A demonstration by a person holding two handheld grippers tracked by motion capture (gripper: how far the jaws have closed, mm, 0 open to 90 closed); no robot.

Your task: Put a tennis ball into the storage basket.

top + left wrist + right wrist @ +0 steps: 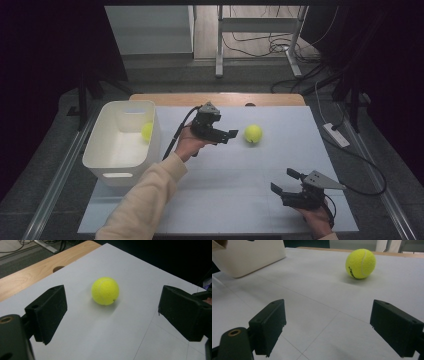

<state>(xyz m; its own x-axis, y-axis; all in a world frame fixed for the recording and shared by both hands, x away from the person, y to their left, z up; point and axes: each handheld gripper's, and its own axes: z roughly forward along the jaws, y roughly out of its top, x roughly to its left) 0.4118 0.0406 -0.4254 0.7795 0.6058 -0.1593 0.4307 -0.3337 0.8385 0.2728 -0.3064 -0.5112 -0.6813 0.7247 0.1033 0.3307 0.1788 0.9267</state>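
I have the left gripper (227,136) aimed at the loose tennis ball (253,133), which sits on the white surface (240,200) a little right of centre, toward the far edge. My jaws stand wide apart with nothing between them yet; in the left gripper view the ball (105,291) lies ahead of them, clear of both pads and roughly centred between them.

To do this grasp well, I judge I should carry the gripper forward until the ball's widest part sits between the pads, keeping low so they meet it at mid-height rather than over the top, where it would likely squirt out. I'd close gently, since a ball rolls at the first uneven touch.

The white bin (107,159) at the left, already holding another ball (146,131), looks like the destination. My right gripper (287,182) rests near the front right, jaws apart and empty.
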